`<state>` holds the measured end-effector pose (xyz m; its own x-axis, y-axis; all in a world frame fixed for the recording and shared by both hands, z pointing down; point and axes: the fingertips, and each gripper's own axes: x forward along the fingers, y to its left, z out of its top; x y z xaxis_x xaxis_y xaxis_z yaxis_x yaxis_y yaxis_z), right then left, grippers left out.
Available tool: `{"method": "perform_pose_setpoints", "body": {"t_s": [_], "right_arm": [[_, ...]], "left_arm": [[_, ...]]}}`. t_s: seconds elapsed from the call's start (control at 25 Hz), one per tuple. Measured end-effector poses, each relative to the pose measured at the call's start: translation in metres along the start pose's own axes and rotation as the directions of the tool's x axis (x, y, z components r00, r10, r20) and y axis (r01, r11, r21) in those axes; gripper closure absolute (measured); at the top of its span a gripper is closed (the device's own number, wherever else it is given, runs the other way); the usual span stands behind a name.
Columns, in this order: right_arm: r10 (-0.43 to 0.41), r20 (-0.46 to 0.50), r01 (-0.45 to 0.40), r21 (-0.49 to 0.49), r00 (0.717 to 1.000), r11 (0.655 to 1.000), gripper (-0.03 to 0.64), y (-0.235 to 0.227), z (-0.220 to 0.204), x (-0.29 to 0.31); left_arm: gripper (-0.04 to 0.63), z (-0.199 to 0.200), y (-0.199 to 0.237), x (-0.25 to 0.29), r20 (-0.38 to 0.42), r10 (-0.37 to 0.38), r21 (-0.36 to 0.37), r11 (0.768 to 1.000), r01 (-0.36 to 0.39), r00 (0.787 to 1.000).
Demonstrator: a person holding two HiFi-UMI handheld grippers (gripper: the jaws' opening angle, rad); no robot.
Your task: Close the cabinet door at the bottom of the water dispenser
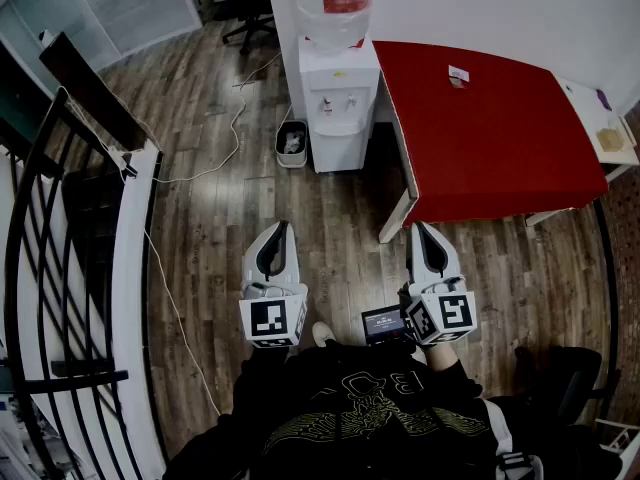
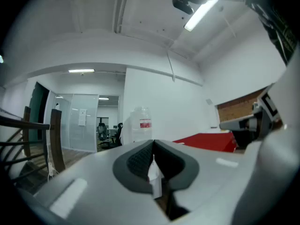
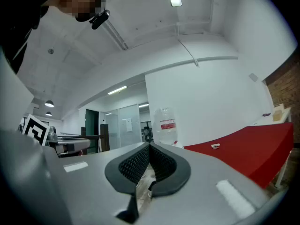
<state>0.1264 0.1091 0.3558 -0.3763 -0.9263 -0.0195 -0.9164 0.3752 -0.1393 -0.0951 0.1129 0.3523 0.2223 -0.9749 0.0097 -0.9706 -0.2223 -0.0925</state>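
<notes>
Nearest the lens: person's black top [image 1: 370, 418], bottom edge of head view, with a shoe toe [image 1: 322, 334] just ahead of it.

1. Wood floor [image 1: 220, 228] covers most of the frame.
2. Red table [image 1: 490, 128] at upper right, one edge close beside the water dispenser. A small white item [image 1: 458, 73] lies on it.
3. Black railing [image 1: 40, 268] runs down the picture-left side.
4. Water dispenser [image 1: 338, 108]: white, upright against the wall, top centre, with a bottle [image 1: 335, 3] on top. It is well ahead of both grippers and nothing touches it. The cabinet door [image 1: 340, 151] is on its lower front. Seen steeply from above, so cannot tell whether it is shut or ajar.
5. Left gripper [image 1: 281, 230]: held low in front of the body, pointing twd. the dispenser. Left gripper view shows pad tips meeting and nothing between them.
6. Right gripper [image 1: 420, 230]: level with the left gripper, the two well apart. It sits near the table corner. Jaws closed tip to tip and empty, per the right gripper view.
7. Small bin [image 1: 292, 143] on the floor just beside the dispenser base, picture-left.
8. Small screen device [image 1: 384, 323] next to the right gripper's marker cube [image 1: 445, 316].
9. White cable [image 1: 175, 308] trails across the floor by the railing.
</notes>
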Motion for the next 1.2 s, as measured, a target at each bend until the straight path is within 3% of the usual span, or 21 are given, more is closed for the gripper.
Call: {"method": "perform_pose_setpoints", "body": {"t_s": [0.48,0.68,0.84,1.2], "right_arm": [[-0.044,0.076,0.046,-0.030,0.996,0.998,0.618,-0.008,0.018,0.075],[-0.015,0.070,0.016,-0.021,0.997,1.000,0.618,-0.033,0.015,0.123],[0.009,0.068,-0.008,-0.016,0.998,1.000,0.618,-0.056,0.026,0.161],[0.067,0.037,-0.066,-0.017,0.997,0.998,0.618,-0.096,0.025,0.227]], "left_arm": [[0.589,-0.005,0.019,0.081,0.016,-0.078,0.002,0.997,0.078,0.997],[0.589,-0.011,0.019,0.135,0.016,-0.057,0.003,0.998,0.057,0.998],[0.589,-0.001,0.018,0.175,0.006,-0.049,0.043,0.998,0.048,0.999],[0.589,0.008,0.021,0.251,0.022,0.002,0.031,1.000,-0.002,1.000]]}}
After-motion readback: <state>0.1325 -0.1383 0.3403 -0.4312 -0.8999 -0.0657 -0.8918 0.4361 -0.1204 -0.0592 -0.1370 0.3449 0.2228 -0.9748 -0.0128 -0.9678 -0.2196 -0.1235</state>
